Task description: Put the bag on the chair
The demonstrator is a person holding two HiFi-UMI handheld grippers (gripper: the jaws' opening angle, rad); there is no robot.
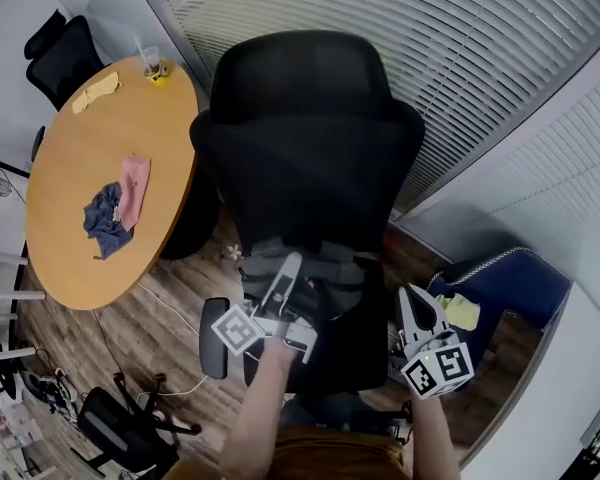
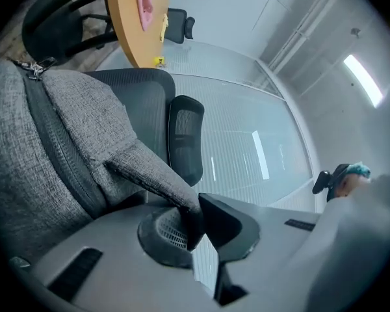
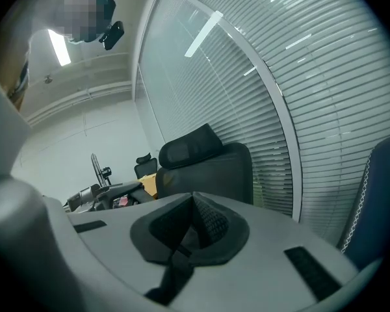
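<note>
Backrest of the chair [image 1: 310,138] conceals its seat and most of the grey bag [image 1: 325,266]; left gripper view's left edge crops the bag.

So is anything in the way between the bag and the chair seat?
Nothing visible is. The left claw is pinching the bag's grey handle, and the bag is already over the chair's seat, close in front of the backrest. No other thing shows on the seat.
</note>
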